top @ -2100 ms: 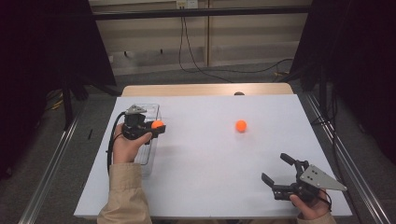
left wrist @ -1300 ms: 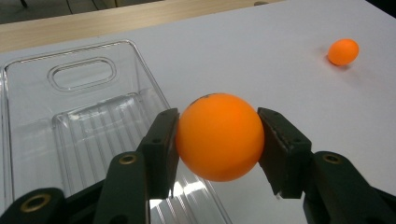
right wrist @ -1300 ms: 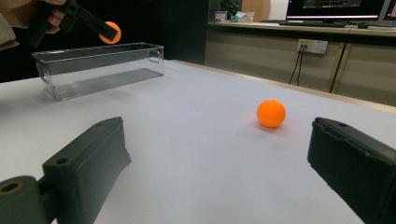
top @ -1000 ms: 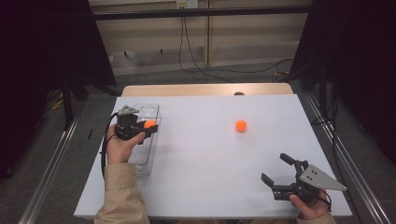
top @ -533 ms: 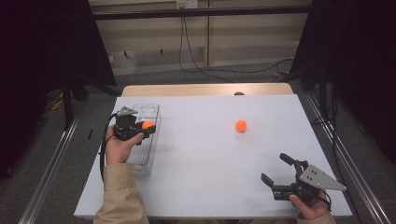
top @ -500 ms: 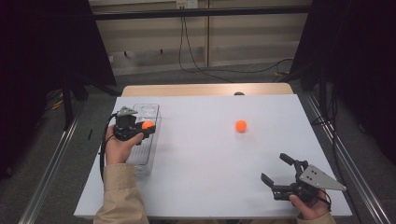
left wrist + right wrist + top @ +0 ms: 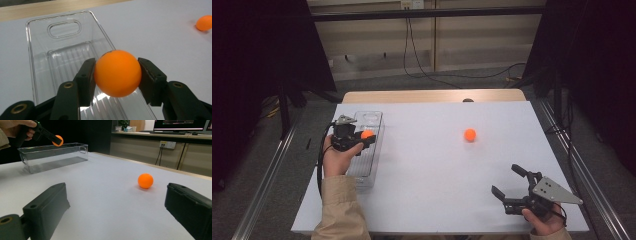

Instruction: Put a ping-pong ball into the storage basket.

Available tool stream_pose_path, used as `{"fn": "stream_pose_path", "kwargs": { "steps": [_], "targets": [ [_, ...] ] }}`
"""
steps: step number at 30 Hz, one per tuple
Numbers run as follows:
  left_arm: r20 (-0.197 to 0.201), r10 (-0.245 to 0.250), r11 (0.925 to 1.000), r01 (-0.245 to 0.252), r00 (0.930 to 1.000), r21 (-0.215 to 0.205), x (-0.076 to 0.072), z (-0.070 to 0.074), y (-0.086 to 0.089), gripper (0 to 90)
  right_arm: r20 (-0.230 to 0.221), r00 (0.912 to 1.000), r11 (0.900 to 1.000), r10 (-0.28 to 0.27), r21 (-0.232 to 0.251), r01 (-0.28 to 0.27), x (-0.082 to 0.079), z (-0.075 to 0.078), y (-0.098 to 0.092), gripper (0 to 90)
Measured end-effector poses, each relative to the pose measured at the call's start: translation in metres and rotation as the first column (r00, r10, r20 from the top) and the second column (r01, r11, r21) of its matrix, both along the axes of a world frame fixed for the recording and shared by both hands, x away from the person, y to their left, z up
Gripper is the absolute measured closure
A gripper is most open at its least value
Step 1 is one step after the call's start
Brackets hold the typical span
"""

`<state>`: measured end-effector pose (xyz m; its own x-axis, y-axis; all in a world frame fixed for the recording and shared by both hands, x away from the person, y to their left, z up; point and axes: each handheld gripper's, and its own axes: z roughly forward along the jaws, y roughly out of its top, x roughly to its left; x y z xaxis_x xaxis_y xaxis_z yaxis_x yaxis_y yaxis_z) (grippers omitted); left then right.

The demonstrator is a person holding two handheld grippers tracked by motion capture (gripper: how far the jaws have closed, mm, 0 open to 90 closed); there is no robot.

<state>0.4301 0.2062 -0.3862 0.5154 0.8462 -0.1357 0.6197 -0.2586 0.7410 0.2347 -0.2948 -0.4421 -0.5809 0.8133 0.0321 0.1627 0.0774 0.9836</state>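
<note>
An orange ball (image 7: 117, 73) is sitting clamped between the two pads of the left tool (image 7: 360, 141), which is holding it above the clear plastic bin (image 7: 371, 150) at the left side of the white desk (image 7: 432, 175). A second orange ball (image 7: 470, 134) is lying on the desk, well apart to the right. The right tool (image 7: 512, 189) is resting at the near right corner, jaws spread wide and grasping nothing.

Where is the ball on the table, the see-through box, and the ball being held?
ball on the table (image 7: 470, 134), high view, middle of the ball.
see-through box (image 7: 64, 26), left gripper view, far end wall by the handle hole.
held ball (image 7: 117, 73), left gripper view, middle of the ball between the fingers.
</note>
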Motion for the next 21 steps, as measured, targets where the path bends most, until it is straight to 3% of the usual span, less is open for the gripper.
{"fn": "stream_pose_path", "kwargs": {
  "steps": [14,17,21],
  "targets": [
    [0.001,0.021,0.9998,-0.021,0.9998,0.007,0.0001,-0.0006,0.0051,50.5,0.000,1.0000,1.000,0.001,-0.004,-0.001,0.0001,-0.0001,0.0002,4.0],
    [0.000,0.030,0.9995,-0.030,0.9995,0.002,0.0001,-0.0015,0.0042,43.3,-0.001,1.0000,1.000,0.002,-0.003,-0.002,0.0000,-0.0001,0.0003,4.0],
    [0.003,0.020,0.9998,-0.020,0.9998,0.001,0.0001,-0.0013,0.0027,40.2,0.000,1.0000,1.000,0.002,-0.005,-0.002,0.0001,-0.0001,0.0002,4.0]
  ]
}}
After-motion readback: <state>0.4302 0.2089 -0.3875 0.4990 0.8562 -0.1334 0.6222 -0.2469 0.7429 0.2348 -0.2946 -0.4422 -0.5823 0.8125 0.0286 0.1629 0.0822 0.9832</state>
